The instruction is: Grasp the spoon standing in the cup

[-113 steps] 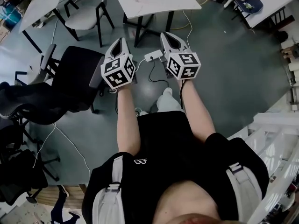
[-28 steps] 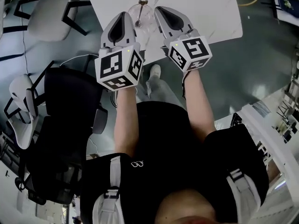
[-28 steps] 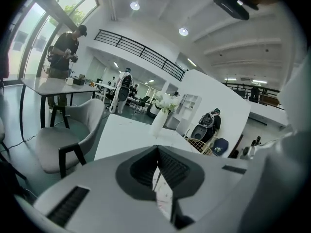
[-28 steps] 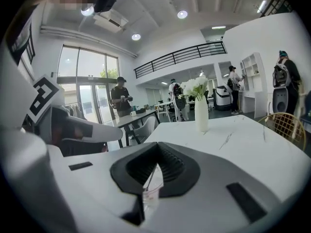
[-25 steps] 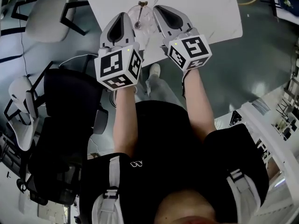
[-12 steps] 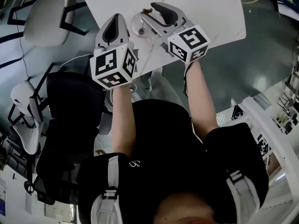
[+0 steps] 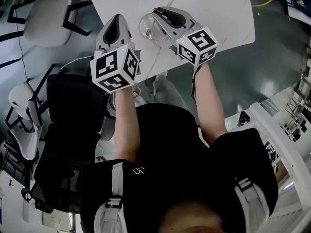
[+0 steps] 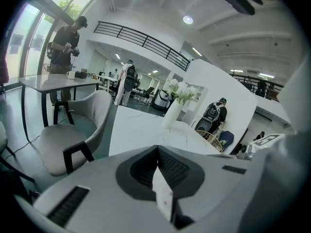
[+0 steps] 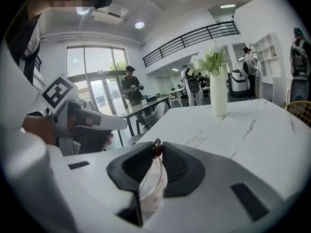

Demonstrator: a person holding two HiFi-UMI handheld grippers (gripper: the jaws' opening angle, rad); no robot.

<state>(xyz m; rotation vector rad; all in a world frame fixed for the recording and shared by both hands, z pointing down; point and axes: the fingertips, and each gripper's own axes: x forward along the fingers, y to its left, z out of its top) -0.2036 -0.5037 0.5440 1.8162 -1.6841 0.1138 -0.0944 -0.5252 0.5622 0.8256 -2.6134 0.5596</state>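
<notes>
A clear glass cup [image 7: 147, 27] stands near the front edge of the white marble table [image 7: 214, 8]. The spoon [image 9: 156, 147] stands in it, its brown knobbed top showing. My right gripper [image 7: 156, 11] reaches over the cup from the right. Its jaws are closing, and their tips meet the spoon's top, with the cup [image 9: 153, 183] visible below between them. In the head view the gripper hides the spoon. My left gripper [image 7: 116, 18] hovers just left of the cup, shut with nothing in it, over the table's edge.
A white vase of flowers [image 9: 217, 95] stands farther along the table. A grey chair [image 7: 46, 16] sits at the table's left and a black office chair [image 7: 73, 106] beside my legs. People [image 9: 130, 89] stand at other tables beyond.
I have come up to the table. The right gripper swung left over the cup, opened wide, and closed around the spoon's top. The left gripper shifted slightly left.
</notes>
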